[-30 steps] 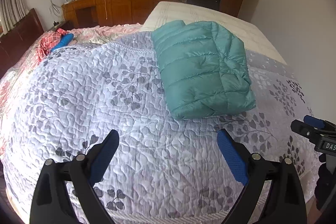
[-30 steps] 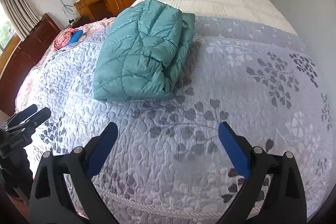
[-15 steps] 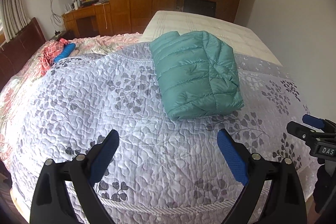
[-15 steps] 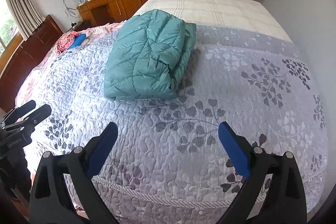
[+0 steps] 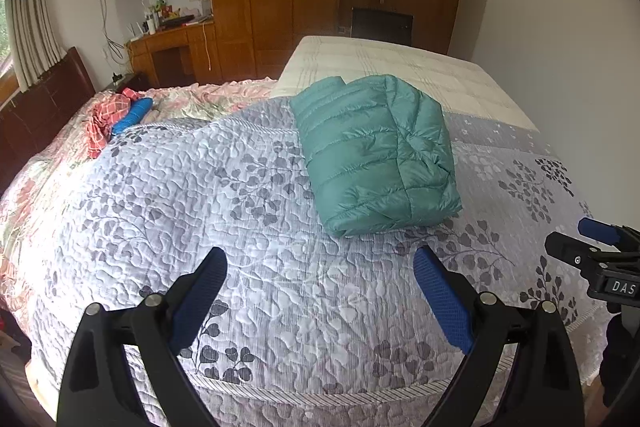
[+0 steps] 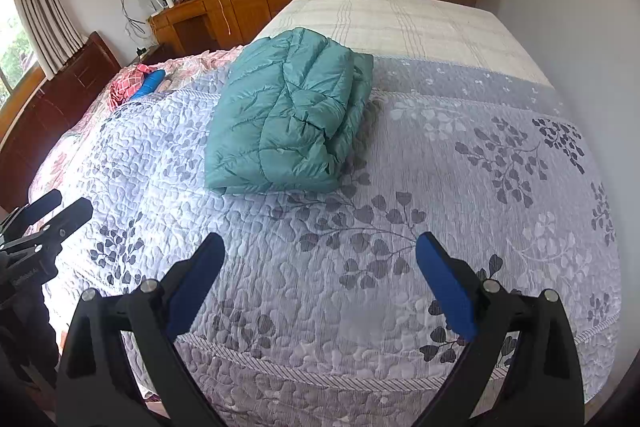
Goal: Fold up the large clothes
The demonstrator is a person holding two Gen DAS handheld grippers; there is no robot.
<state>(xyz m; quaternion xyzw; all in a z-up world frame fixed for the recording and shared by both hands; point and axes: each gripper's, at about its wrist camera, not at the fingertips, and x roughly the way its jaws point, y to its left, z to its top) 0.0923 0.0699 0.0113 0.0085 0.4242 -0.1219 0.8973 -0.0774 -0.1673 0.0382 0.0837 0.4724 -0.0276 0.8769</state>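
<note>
Left gripper (image 5: 320,275) jaws spread wide, empty. Right gripper (image 6: 320,259) same, empty; its body reads "DAS". Both over the quilt (image 5: 240,211), apart from the one folded teal puffer jacket (image 5: 376,151) lying mid-bed. One red checked cloth (image 5: 106,119), one blue roll (image 5: 132,115) near the headboard.

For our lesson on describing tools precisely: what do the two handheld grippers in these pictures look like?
The left gripper and the right gripper look alike: two black angular plastic arms with silver round bolts at the joints, each tipped with a long blue textured pad. Seen from the side, the right gripper's black body bears a white "DAS" label. No cables or sleeves are visible.
</note>
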